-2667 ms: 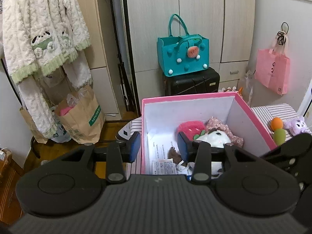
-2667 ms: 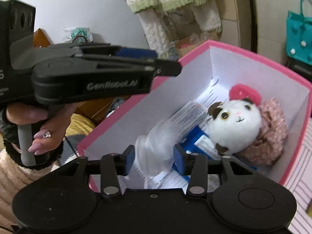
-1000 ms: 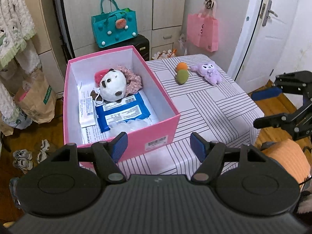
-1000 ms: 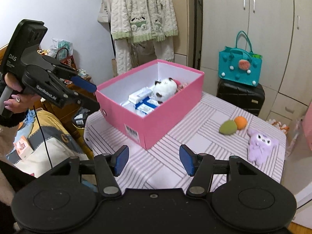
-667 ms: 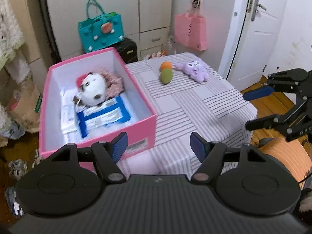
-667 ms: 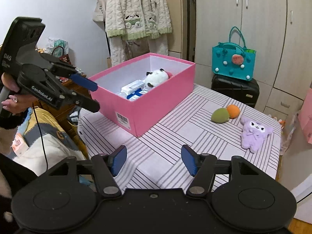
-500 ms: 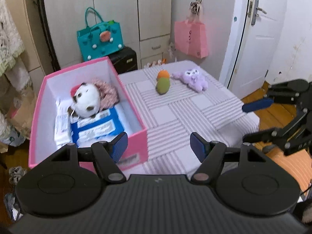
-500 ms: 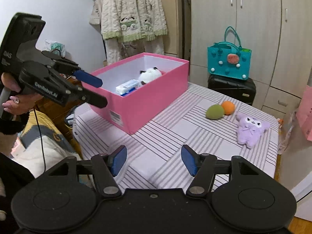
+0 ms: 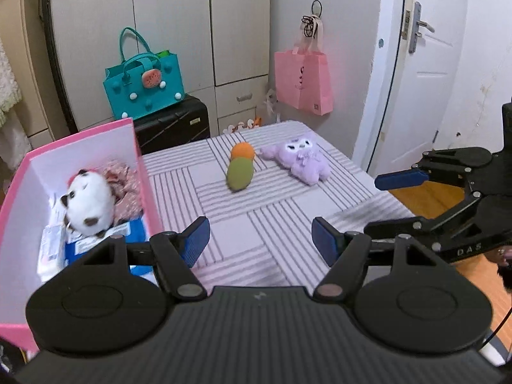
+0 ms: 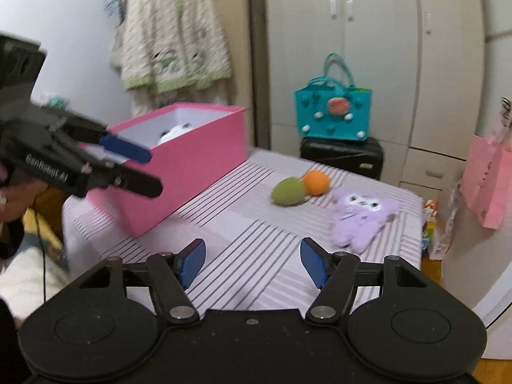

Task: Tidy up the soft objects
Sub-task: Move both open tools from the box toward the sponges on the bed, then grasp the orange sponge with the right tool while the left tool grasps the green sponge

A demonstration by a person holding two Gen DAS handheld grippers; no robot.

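Note:
A purple plush toy lies on the striped tabletop, beside a green-and-orange soft toy. To the left stands a pink box holding a white plush, a pink fabric piece and blue packets. My left gripper hovers open over the table's near part, empty. My right gripper is opening its jaws over the table's near edge, nothing between them. Each gripper shows in the other's view: the right one, the left one.
A teal bag sits on a black suitcase behind the table, before wardrobe doors. A pink bag hangs on the wall by a white door. A fluffy garment hangs at the left.
Both grippers have drawn back from the pink box and swung right toward the toys on the table. The right gripper's jaws have widened a little.

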